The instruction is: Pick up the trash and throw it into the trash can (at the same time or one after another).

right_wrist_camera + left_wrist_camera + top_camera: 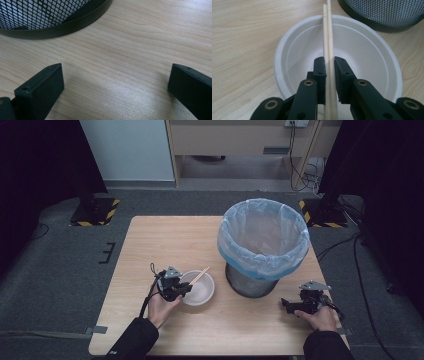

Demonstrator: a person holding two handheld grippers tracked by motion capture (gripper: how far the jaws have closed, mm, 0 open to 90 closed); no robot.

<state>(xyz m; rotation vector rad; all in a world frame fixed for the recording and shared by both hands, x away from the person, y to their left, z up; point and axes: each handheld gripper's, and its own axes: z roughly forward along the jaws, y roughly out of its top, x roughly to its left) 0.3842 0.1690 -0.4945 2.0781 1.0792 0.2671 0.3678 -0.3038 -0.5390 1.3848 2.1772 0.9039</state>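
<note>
Chopsticks (328, 37) across bowl (287, 50), bin (263, 245) beside.

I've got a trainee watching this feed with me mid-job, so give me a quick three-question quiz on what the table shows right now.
1. True or false: the left gripper is shut on the chopsticks.
2. Multiple choice: what do the chopsticks lie across? A) the bin's rim B) the white bowl C) the bare table
3. Fill in: the right gripper has its jaws ____ above the table, near the foot of the mesh bin.

Key
1. True: both pads press on the pair.
2. B.
3. Open, with nothing between them.
</note>
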